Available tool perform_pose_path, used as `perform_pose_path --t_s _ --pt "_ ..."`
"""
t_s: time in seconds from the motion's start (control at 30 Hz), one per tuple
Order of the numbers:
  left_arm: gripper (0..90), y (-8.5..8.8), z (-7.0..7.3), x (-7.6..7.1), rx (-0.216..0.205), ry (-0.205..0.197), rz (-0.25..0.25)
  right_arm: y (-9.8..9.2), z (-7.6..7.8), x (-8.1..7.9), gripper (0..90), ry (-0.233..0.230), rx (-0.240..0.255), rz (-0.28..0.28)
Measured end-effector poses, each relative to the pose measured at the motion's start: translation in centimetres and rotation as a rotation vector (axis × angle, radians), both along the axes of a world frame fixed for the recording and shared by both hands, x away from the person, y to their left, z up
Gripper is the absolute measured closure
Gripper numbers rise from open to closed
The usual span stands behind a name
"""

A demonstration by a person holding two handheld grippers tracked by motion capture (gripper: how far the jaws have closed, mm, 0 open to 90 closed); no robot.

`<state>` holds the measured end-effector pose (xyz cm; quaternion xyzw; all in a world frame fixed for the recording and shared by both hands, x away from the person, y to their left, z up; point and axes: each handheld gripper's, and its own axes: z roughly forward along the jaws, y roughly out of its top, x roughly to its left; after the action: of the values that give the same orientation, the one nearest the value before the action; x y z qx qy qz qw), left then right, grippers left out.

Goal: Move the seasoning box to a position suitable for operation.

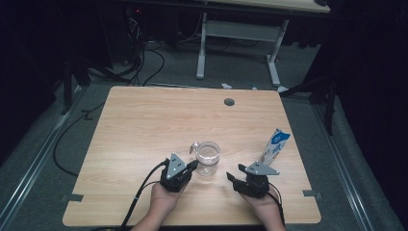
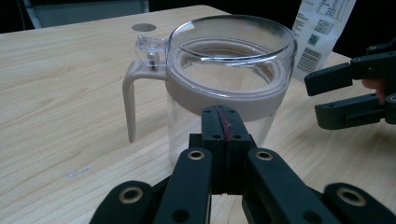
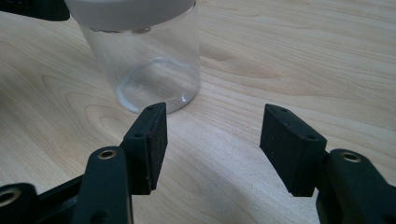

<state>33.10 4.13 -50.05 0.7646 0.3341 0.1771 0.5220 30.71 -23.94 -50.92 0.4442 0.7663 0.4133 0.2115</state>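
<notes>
Writing shows on the carton (image 1: 275,146) alone: a white and blue pack standing upright near the right edge of the counter (image 1: 144,125), with a round blue emblem on its face that is too small to read from the high view. In the left gripper view the carton's (image 2: 322,32) back panel carries a printed table of small text, a barcode and a small square code, none of it sharp enough to make out. No brand can be read anywhere.

The jug (image 1: 208,158), clear with a pale grey collar, a thin grey handle and a clear hinged lid, stands upright in the near middle of the counter, left of the carton and apart from it. Its handle points left and far in the high view. It bears no label.

The left tongs (image 1: 192,165) lie just left of the jug, their tip at its wall near the collar; whether they touch it cannot be told. In the left gripper view the left tongs (image 2: 223,126) are pressed together with nothing between them, a red strip showing along the seam.

The right tongs (image 1: 231,177) sit near and right of the jug, below the carton. In the right gripper view the right tongs (image 3: 212,140) stand apart over bare wood, the jug's (image 3: 149,70) base just beyond the left one.
</notes>
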Motion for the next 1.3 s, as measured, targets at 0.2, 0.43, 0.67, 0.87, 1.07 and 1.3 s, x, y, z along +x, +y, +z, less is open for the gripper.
perform_pose_path --t_s 0.2,0.43,0.67,0.87,1.07,1.3 --pt "86.0 1.0 0.2 0.4 0.012 0.008 0.013 -0.5 -0.2 -0.3 42.4 -0.005 -0.007 -0.022" --pt "74.5 2.5 0.4 1.1 0.057 0.031 0.039 -0.3 0.1 -0.1 46.9 -0.023 -0.006 -0.036" --pt "68.3 4.0 0.5 2.2 0.049 0.053 0.056 0.0 0.6 1.4 49.4 -0.034 -0.004 -0.038" --pt "65.9 4.2 0.7 3.0 0.066 0.045 0.082 -0.3 2.1 3.4 54.7 -0.087 0.005 -0.061" --pt "64.5 3.8 1.8 3.7 0.044 0.046 0.114 0.0 2.3 4.3 56.0 -0.094 0.022 -0.049" --pt "71.8 3.0 2.7 4.4 -0.021 0.044 0.121 -0.1 2.4 3.5 58.1 -0.091 0.029 -0.026"
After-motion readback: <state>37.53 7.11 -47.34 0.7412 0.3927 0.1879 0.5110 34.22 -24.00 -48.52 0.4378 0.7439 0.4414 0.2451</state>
